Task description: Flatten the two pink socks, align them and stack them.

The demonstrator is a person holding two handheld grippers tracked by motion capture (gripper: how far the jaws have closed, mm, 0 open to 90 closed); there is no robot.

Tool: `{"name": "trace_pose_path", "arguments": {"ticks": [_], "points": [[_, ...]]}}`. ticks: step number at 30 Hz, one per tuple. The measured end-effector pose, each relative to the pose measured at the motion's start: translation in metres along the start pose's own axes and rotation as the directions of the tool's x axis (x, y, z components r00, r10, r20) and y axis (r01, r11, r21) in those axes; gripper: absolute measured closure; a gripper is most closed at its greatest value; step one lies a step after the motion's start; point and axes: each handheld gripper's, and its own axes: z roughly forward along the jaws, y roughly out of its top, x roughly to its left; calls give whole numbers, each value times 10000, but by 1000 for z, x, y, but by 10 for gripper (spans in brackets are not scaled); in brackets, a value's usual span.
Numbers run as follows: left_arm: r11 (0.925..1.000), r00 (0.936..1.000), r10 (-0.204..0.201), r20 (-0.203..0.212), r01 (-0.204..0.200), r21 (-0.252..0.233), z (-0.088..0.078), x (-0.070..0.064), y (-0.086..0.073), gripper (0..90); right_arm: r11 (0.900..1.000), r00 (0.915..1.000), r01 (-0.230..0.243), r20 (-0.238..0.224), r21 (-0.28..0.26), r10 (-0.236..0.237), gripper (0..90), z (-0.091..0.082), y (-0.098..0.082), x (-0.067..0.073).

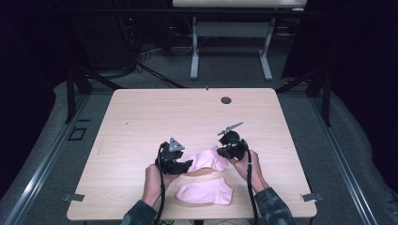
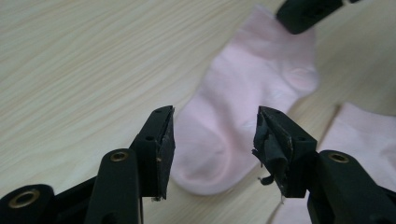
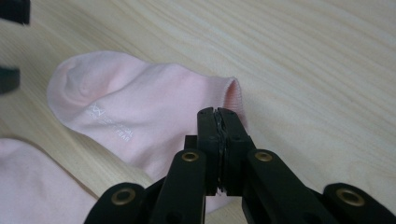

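Pink sock (image 3: 140, 121) cuff pinched under closed right tongs (image 3: 218, 114); left tongs (image 2: 212, 135) open, empty.

Our left tool (image 1: 187, 164) sits low in our left hand (image 1: 155, 178), its jaws standing apart with a clear gap between the worn pads (image 2: 270, 144). Our right tool (image 1: 221, 152) angles down from our right hand (image 1: 246, 164), jaws pressed together. Both forearms come in from the near edge, sleeves just showing.
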Motion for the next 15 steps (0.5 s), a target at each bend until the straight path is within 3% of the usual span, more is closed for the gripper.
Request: {"name": "trace_pose_path", "arguments": {"ticks": [5,8,10,15], "points": [[9933,9972,-674,-315,700,921,13,13,-2,468,9998,10000,-56,77,172,55,884,6,-3,-1],[9883,9968,-737,-302,771,1316,22,14,-5,467,9997,9996,-248,155,51,247,882,12,-6,-1],[9858,9968,-715,-368,763,1499,26,13,-6,488,9986,9997,43,244,527,-56,881,11,-6,-4],[9821,9970,-594,-501,674,1761,32,14,-6,573,9992,9994,78,321,383,-90,878,15,-13,-6]]}}
